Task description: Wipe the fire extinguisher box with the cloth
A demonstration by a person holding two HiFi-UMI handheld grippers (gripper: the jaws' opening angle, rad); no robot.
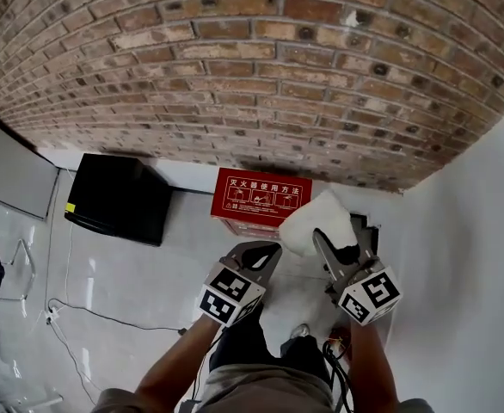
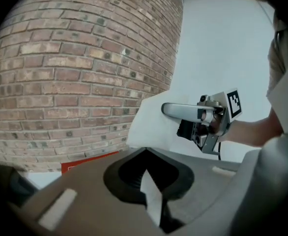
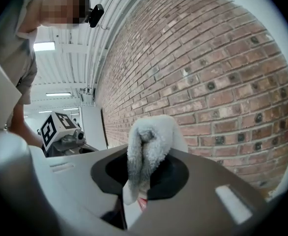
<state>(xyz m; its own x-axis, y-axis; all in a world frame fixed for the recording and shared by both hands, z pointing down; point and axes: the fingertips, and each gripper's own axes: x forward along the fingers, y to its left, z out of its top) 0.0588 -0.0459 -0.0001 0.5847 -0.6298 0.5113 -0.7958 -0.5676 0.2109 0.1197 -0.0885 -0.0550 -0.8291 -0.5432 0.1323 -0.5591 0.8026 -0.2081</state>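
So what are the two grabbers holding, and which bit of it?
Both hold the same white cloth. The right gripper pinches a thick bunched fold of it. The left gripper pinches a thin bit at its edge.

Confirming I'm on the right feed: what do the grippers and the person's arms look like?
The left gripper and right gripper are grey with tapered jaws; each carries a white cube of black square markers. A black cable runs by the right forearm. Forearms are unsleeved.

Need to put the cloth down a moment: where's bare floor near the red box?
Bare floor between the black case and the red box. Crowded to its right, under the cloth by the white wall.
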